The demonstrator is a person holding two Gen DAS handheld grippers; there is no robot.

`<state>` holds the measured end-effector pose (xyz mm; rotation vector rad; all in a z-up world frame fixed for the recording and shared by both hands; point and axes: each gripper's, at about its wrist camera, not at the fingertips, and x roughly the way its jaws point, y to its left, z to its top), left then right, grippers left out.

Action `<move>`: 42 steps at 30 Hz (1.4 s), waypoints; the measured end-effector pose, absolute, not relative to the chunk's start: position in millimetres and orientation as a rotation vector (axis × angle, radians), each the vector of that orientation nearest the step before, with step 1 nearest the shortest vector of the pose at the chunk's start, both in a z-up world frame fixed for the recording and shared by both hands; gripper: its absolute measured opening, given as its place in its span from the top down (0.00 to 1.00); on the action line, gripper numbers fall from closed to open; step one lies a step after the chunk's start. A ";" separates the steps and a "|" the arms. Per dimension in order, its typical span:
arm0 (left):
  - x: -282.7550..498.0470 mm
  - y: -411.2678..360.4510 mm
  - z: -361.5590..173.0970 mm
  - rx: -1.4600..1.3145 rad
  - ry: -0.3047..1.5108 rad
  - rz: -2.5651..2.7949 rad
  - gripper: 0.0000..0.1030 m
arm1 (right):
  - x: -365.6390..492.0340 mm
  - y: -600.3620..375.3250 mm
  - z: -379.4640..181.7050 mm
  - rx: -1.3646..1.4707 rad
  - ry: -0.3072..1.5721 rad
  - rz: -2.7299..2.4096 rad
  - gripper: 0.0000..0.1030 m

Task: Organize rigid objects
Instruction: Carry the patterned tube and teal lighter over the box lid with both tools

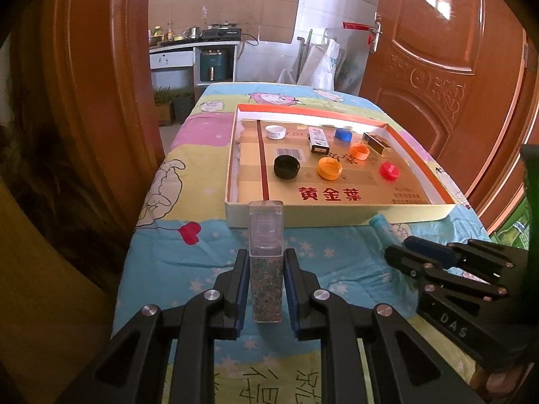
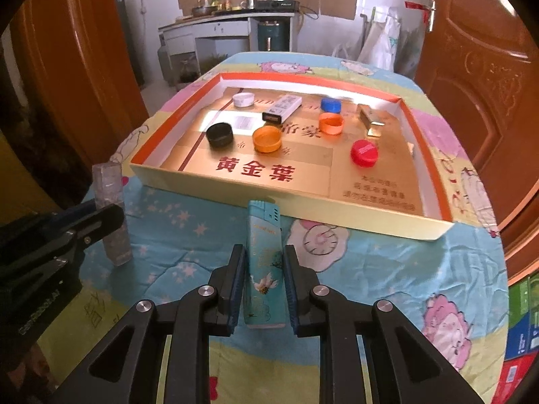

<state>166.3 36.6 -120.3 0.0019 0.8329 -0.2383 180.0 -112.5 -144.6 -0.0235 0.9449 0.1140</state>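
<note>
My left gripper [image 1: 265, 258] is shut on a clear rectangular bottle with a speckled lower half [image 1: 265, 266], held upright above the cloth; it also shows in the right wrist view [image 2: 113, 212]. My right gripper [image 2: 262, 254] is shut on a teal lighter [image 2: 264, 266], whose tip shows in the left wrist view [image 1: 379, 224]. Ahead lies a shallow cardboard tray [image 1: 337, 213] holding black [image 1: 286, 167], white [image 1: 275, 132], blue [image 1: 343, 134], orange [image 1: 329, 167] and red [image 1: 389, 171] caps plus small boxes [image 1: 318, 139].
The table wears a cartoon-print cloth [image 1: 188, 256]. Orange wooden doors stand at left [image 1: 101, 101] and right [image 1: 438, 50]. A kitchen counter [image 1: 195, 45] is behind. Coloured cartons [image 2: 522, 336] sit at the table's right.
</note>
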 end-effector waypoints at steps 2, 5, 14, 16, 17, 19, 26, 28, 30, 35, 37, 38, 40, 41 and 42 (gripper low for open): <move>165.4 34.3 -119.3 0.004 0.832 -0.242 0.80 | 177.4 -117.0 -141.2 -0.018 0.939 0.108 0.78; 163.0 30.5 -117.7 0.013 0.830 -0.248 0.80 | 172.6 -124.6 -136.4 -0.011 0.927 0.097 0.78; 159.6 20.0 -111.5 0.030 0.821 -0.263 0.80 | 157.3 -144.3 -125.3 0.011 0.902 0.071 0.78; 159.9 17.7 -110.0 0.032 0.820 -0.267 0.80 | 155.4 -148.8 -123.8 0.015 0.897 0.067 0.78; 160.0 15.9 -109.1 0.034 0.818 -0.270 0.80 | 154.4 -150.7 -122.4 0.019 0.894 0.064 0.78; 160.1 12.7 -107.6 0.038 0.815 -0.274 0.80 | 153.2 -154.2 -119.6 0.023 0.887 0.060 0.78; 162.1 0.4 -101.3 0.038 0.806 -0.302 0.80 | 150.3 -165.6 -109.9 0.036 0.857 0.046 0.78; 163.7 -3.9 -99.1 0.034 0.805 -0.312 0.80 | 150.4 -169.6 -107.1 0.040 0.849 0.041 0.78; 165.8 -7.5 -97.6 0.033 0.805 -0.320 0.80 | 151.3 -173.0 -105.3 0.044 0.844 0.036 0.78; 172.2 -13.9 -93.3 0.028 0.802 -0.329 0.80 | 153.8 -183.4 -101.6 0.053 0.834 0.025 0.78; 174.5 -16.3 -91.7 0.030 0.802 -0.331 0.80 | 155.7 -186.5 -101.2 0.060 0.830 0.021 0.78; 175.9 -17.5 -91.1 0.031 0.801 -0.332 0.80 | 156.2 -188.0 -101.1 0.064 0.829 0.018 0.78; 178.7 -19.2 -90.6 0.035 0.802 -0.331 0.80 | 158.6 -191.0 -101.2 0.071 0.827 0.015 0.78; 180.4 -19.7 -90.7 0.034 0.804 -0.330 0.80 | 160.0 -191.8 -101.7 0.074 0.827 0.015 0.78; 182.1 -20.9 -90.9 0.032 0.806 -0.330 0.80 | 161.2 -193.1 -102.3 0.077 0.827 0.015 0.78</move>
